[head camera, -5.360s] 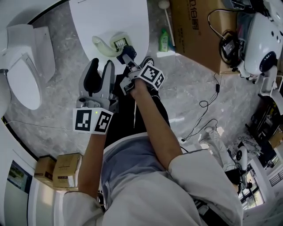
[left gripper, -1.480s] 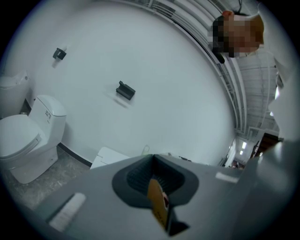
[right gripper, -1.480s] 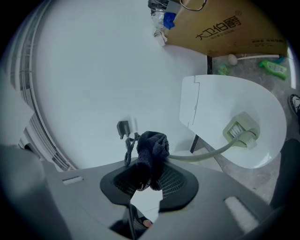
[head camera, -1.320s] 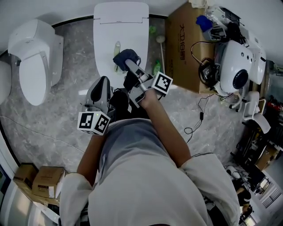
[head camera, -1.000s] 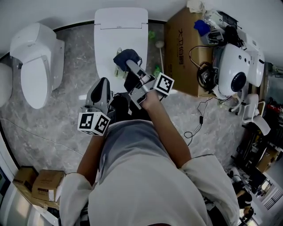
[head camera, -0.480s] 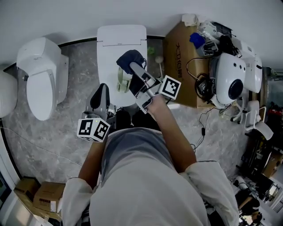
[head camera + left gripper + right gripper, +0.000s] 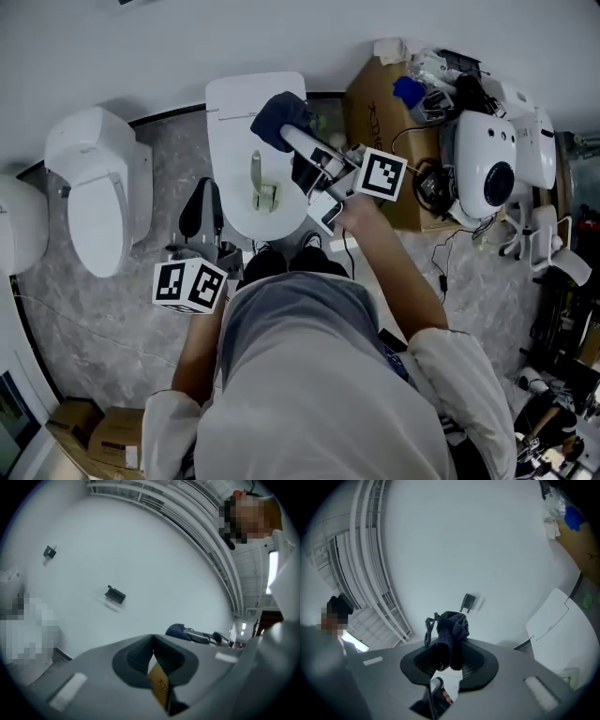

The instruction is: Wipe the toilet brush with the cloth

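White toilet (image 7: 94, 202) far left, on grey stone floor (image 7: 56, 300). Next over is my left tool (image 7: 204, 199): jaws pressed together, nothing gripped, just beside the near left edge of the middle toilet's closed lid (image 7: 230, 112). Left gripper view agrees: pads meet, nothing between them. Toilet brush (image 7: 257, 180), pale green, lies flat on that lid, lengthwise, roughly centre. Right of it, my right tool (image 7: 292, 139) is clamped on the dark blue cloth (image 7: 279, 111). The cloth is bunched over the far right part of the lid, apart from the brush. Right gripper view: cloth sticks out past the closed jaws, with plain wall behind it. Cardboard box (image 7: 375, 94) and a white machine (image 7: 492, 159) further right.
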Demonstrator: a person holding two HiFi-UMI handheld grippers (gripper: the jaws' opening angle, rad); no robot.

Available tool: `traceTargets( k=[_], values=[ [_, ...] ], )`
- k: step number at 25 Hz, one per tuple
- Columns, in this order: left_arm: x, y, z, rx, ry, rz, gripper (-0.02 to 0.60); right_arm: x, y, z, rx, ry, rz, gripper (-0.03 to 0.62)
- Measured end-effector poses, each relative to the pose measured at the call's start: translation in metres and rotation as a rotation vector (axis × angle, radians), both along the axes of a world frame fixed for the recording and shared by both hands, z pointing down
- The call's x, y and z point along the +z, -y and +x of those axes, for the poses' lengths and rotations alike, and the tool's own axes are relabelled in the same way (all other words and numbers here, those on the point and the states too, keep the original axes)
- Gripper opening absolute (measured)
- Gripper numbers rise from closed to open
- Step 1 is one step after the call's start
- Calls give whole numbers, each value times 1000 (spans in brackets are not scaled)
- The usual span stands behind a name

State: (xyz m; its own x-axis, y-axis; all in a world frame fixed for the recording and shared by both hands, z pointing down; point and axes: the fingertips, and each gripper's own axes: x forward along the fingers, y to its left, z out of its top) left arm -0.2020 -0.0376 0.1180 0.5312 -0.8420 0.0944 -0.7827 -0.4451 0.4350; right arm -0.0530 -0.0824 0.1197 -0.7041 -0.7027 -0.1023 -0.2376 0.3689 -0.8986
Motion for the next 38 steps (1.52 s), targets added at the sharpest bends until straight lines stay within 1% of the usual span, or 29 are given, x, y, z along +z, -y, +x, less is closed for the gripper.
traceTargets(
  k=[3, 6, 9, 14, 17, 22, 25, 29, 34, 38],
  values=[
    [-13, 2, -6, 7, 0, 7, 0, -14, -1, 1, -12, -69, 48, 81],
    [-23, 3, -1, 38, -21, 1, 0, -24, -5, 7, -23, -141, 86, 81],
    [-35, 1, 11, 58, 6, 31, 0, -29, -14, 23, -16, -186, 106, 81],
    [-49, -2, 19, 59, 43, 69, 0, -29, -35, 48, 24, -336, 143, 81],
    [-49, -3, 20, 53, 57, 71, 0, -26, -47, 55, 33, -405, 160, 81],
    [-49, -3, 23, 62, 60, 67, 0, -23, -61, 68, 60, -433, 164, 81],
    [-43, -7, 25, 60, 72, 63, 0, -18, -74, 71, 67, -499, 176, 81],
    [-30, -16, 26, 60, 107, 52, 0, -10, -96, 67, 92, -608, 196, 81],
    [-16, -25, 25, 77, 190, 72, 0, 4, -119, 66, 159, -760, 191, 81],
    [-7, -36, 18, 73, 243, 73, 0, 9, -133, 66, 196, -842, 184, 81]
  ],
)
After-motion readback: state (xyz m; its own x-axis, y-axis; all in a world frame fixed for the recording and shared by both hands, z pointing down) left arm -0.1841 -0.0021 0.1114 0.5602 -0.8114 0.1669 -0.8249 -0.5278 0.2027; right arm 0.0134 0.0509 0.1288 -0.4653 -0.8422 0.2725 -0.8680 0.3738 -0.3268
